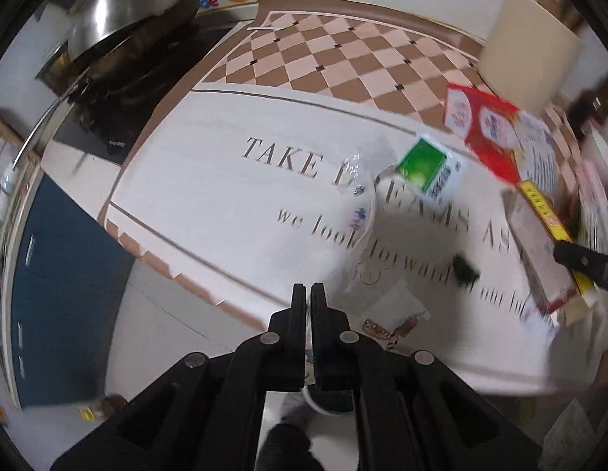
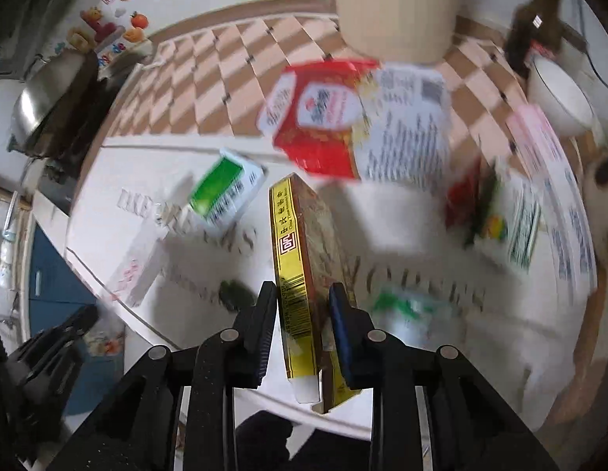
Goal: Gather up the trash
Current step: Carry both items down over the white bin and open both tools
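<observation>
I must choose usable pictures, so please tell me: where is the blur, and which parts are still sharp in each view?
Left wrist view: the left gripper is sharp; the table text blurs toward the right, and the red box is smeared. Right wrist view: the right gripper and the yellow-edged box are fairly sharp; the green packet and the floor tiles streak.

White lettered table (image 2: 441,337) with a checkered far edge; on it lie a red box (image 2: 319,117), a green-and-white packet (image 2: 225,192) left, and printed wrappers (image 2: 500,216) right.
</observation>
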### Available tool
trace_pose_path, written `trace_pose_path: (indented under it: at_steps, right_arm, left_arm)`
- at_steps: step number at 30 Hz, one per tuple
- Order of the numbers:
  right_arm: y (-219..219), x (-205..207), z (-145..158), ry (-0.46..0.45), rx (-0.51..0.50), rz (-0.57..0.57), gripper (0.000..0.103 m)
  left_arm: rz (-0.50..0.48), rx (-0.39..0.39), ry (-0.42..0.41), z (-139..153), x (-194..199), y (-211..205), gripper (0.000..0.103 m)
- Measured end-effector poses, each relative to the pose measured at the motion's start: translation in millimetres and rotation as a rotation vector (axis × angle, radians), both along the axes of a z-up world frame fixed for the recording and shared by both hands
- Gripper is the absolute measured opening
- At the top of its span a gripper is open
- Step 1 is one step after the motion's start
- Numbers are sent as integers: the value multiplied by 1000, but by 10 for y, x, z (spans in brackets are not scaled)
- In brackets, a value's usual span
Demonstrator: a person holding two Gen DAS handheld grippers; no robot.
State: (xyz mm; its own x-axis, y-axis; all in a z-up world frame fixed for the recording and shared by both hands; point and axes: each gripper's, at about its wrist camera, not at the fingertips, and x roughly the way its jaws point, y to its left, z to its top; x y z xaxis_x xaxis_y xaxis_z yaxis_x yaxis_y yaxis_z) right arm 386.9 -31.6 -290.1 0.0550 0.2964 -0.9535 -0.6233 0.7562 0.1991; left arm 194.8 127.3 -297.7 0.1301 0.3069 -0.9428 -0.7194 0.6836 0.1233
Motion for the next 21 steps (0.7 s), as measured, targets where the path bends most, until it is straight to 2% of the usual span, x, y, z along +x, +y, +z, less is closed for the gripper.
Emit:
trace_pose_path:
  at_steps: [3,6,9,13,16,19,21]
  right_arm:
    - [-108,-101,-132,9,12,-81,25]
    - [-274,-248,-78,19,77,-170,24]
    - [-443,-519,41,5,118,-249,23]
    - [-735,-1084,170,7,165,-314,23]
    - [-998,-1556,166,27,182,-339,23]
    - [-1295,-1964,4,68,179,-364,22]
    - [-1470,-2165,-226,107,169,-385,22]
  left_arm:
    - [-53,8,4,-35,-81,-7,0]
    - [-93,37,-37,106,-210,-104,0]
    - [-132,24,-99,254,-410,-209,0]
    - [-203,-48,-136,304,-785,-362,0]
    - [-249,-124,-129,245,-1074,-493,0]
    - [-299,-218,-82,15,-1323,-693,0]
    - [-320,-275,-40,-223,-1405,-811,0]
